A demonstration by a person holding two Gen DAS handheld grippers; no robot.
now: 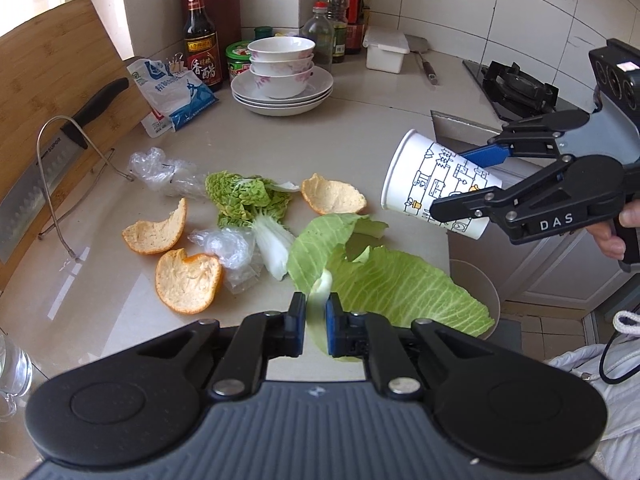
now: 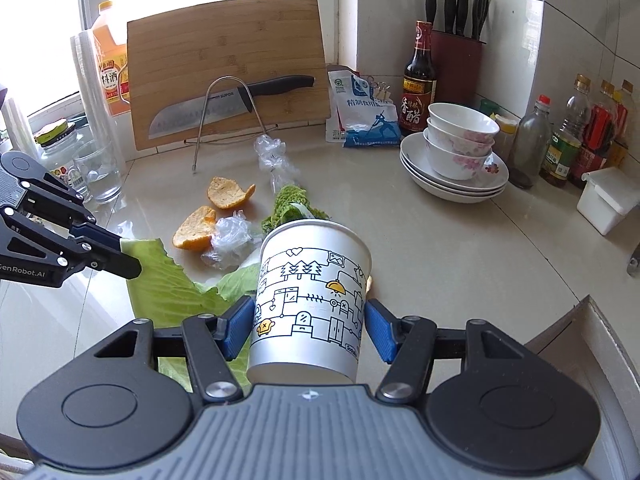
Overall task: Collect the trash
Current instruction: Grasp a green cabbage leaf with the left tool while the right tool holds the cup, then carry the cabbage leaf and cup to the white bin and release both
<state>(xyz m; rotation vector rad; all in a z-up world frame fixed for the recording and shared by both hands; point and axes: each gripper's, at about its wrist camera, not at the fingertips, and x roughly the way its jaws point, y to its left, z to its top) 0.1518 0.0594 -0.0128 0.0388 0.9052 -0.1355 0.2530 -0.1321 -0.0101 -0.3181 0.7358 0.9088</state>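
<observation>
Orange peels [image 1: 188, 280], three; left claw [image 1: 316, 330] pinches one cabbage leaf [image 1: 400, 284], right claw [image 2: 310, 328] one paper cup [image 2: 312, 300].

The round grey bin [image 1: 476, 280] beside the bench is mostly hidden by the broad green cabbage leaf [image 1: 400, 284]. The clear glass mug [image 1: 12, 376] is cut off by the left edge.

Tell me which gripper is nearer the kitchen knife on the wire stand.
Left. The left gripper sits over the counter edge gripping a cabbage leaf, on the same side as the kitchen knife. The right gripper holds the paper cup farther away, beyond the scraps.
</observation>
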